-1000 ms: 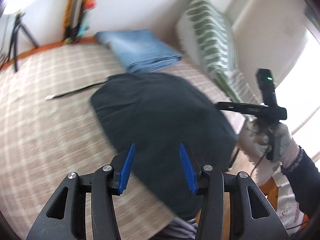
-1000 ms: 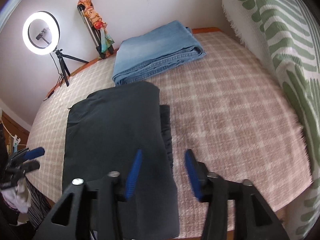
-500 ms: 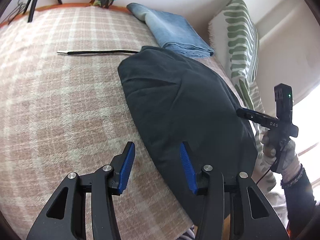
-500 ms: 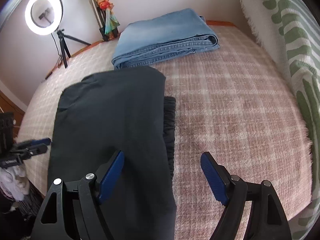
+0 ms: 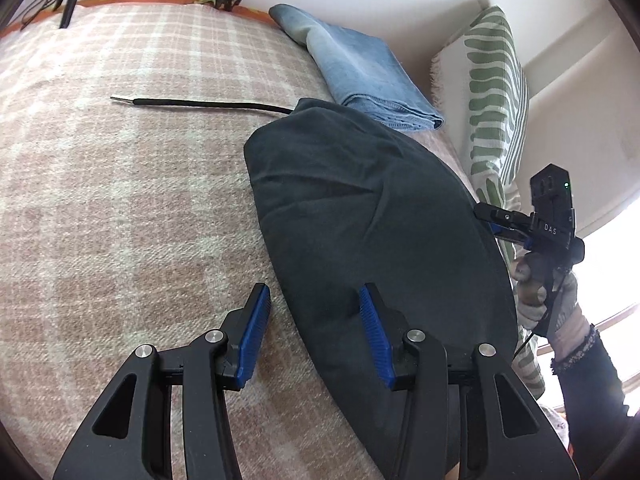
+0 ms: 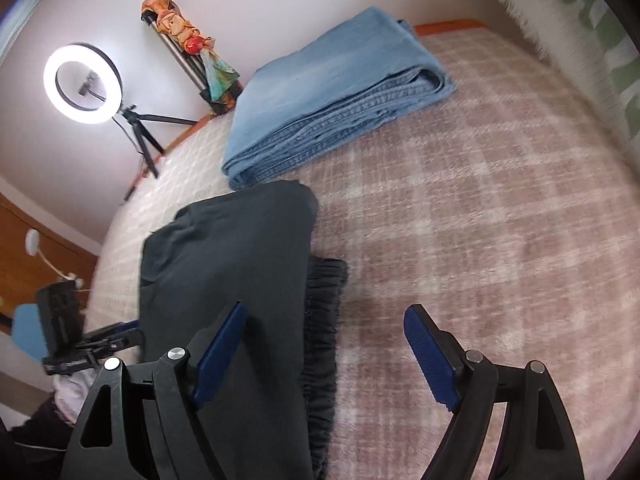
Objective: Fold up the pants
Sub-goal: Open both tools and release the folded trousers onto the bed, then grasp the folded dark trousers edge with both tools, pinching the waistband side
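Dark folded pants (image 5: 360, 220) lie on the pink plaid bed cover (image 5: 120, 200), with a black drawstring (image 5: 200, 103) trailing out to the left. My left gripper (image 5: 314, 312) is open and empty, straddling the pants' near left edge. In the right wrist view the pants (image 6: 232, 264) show their gathered waistband (image 6: 324, 320) on the right side. My right gripper (image 6: 324, 344) is wide open and empty, low over the waistband edge. The right gripper also shows in the left wrist view (image 5: 486, 213) at the pants' far side.
Folded blue jeans (image 6: 328, 96) lie at the back of the bed, beside the dark pants. A green-striped white throw (image 5: 496, 92) hangs on the right. A ring light on a tripod (image 6: 82, 84) stands at the back left edge.
Both grippers have come lower and closer to the pants. My right gripper has opened wider. The pants lie as before.
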Action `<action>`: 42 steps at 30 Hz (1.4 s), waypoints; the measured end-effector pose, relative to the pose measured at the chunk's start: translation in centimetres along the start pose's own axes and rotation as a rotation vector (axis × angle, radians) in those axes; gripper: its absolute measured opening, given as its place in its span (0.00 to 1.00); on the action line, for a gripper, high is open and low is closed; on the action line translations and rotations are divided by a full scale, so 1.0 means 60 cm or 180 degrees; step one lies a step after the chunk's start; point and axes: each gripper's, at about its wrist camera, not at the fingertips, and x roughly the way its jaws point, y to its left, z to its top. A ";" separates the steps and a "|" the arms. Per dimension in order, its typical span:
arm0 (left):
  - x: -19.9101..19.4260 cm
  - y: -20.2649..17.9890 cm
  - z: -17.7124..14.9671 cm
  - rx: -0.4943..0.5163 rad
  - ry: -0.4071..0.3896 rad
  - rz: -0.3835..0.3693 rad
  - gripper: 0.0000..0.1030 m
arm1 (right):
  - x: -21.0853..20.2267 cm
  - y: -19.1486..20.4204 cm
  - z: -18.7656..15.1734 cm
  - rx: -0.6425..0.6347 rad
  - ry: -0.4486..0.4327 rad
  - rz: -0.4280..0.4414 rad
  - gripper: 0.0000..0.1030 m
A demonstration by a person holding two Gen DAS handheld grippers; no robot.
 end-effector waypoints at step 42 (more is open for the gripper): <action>0.028 -0.024 0.005 0.0296 -0.0095 0.0282 0.21 | 0.056 0.037 0.002 -0.0363 0.0254 0.0011 0.47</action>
